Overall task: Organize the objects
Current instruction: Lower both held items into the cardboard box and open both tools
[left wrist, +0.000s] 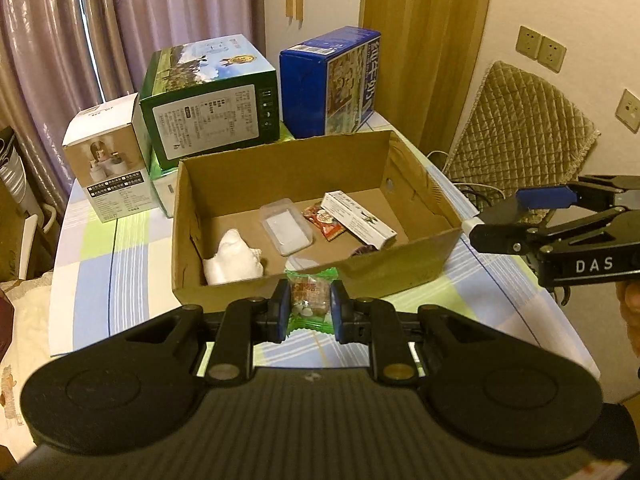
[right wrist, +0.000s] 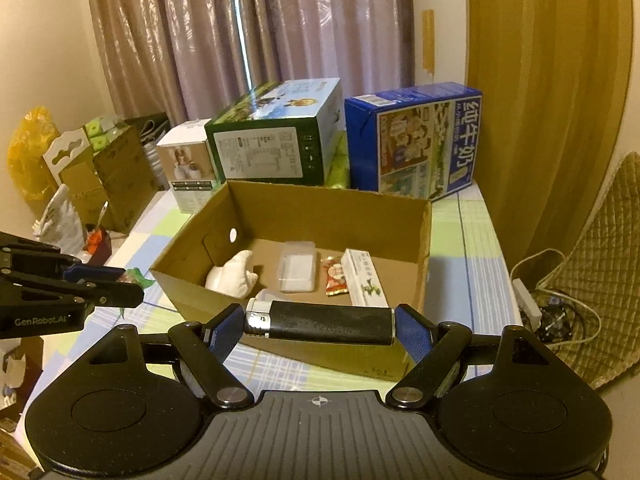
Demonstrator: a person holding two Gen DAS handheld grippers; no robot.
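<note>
The left tool pinches a green-edged snack packet between its blue pads, just outside the near wall of an open cardboard box on the checked surface. The right tool grips a black lighter lengthwise, end to end, at the box's near edge. Inside the box lie a white shell-like figure, a clear plastic case, a red sachet and a slim white carton. Behind it stand a small white box, a green carton and a blue milk carton.
</note>
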